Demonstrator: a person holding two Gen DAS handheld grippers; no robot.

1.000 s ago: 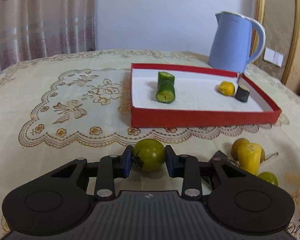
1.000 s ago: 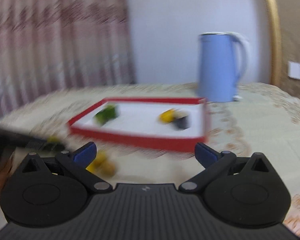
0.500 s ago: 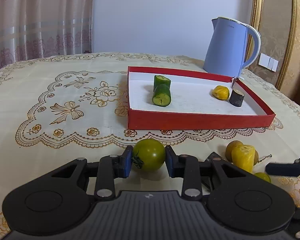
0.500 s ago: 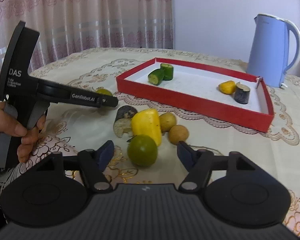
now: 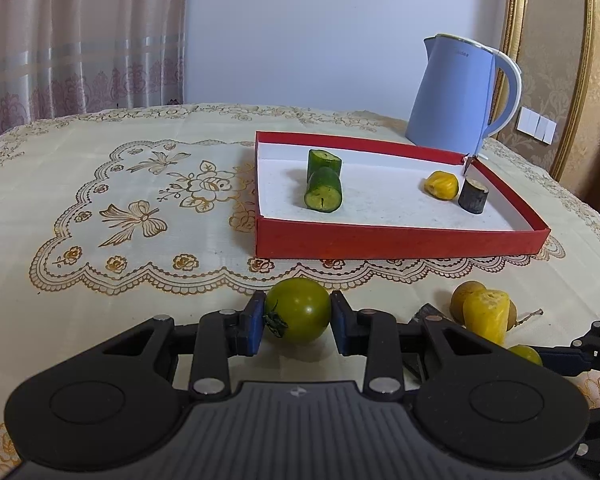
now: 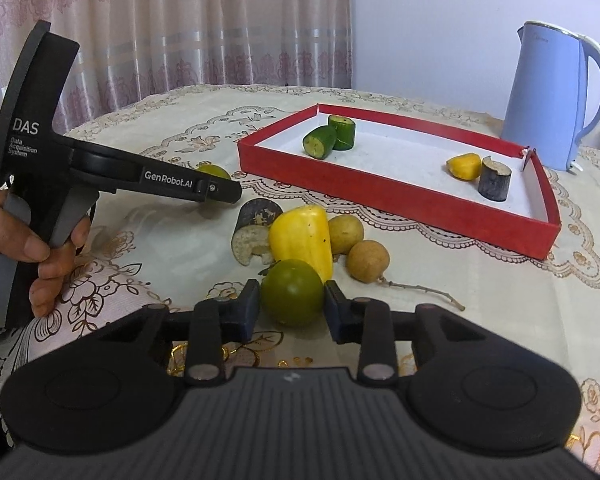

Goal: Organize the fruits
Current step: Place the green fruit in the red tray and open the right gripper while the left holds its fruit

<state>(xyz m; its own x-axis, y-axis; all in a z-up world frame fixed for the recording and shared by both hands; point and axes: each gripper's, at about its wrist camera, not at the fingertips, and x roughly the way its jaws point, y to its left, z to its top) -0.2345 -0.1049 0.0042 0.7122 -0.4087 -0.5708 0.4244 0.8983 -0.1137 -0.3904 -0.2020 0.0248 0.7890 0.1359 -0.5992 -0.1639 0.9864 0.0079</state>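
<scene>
bench [image 5: 100,288]: lying wide and bare left of the red tray [image 5: 380,240]; near edge crowded by the loose pile
red tray: sitting mid-bench, cucumber pieces [image 5: 323,190] lying inside; blue kettle [image 5: 456,100] standing just behind its far corner
left hand-held gripper [image 5: 298,322]: pointing down-forward, clamping a green tomato [image 5: 298,310] just short of the tray's near wall
right hand-held gripper [image 6: 291,310]: jaws closing, pads touching a green lime [image 6: 292,292] beside the yellow piece [image 6: 302,236]
hand [image 6: 16,240]: gripping the left handle

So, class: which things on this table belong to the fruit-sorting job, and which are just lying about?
Job: green tomato in left gripper; green fruit, right gripper jaws closing on it; red tray; yellow pepper piece; longans; eggplant chunk.
Lying about: blue kettle; tablecloth.
</scene>
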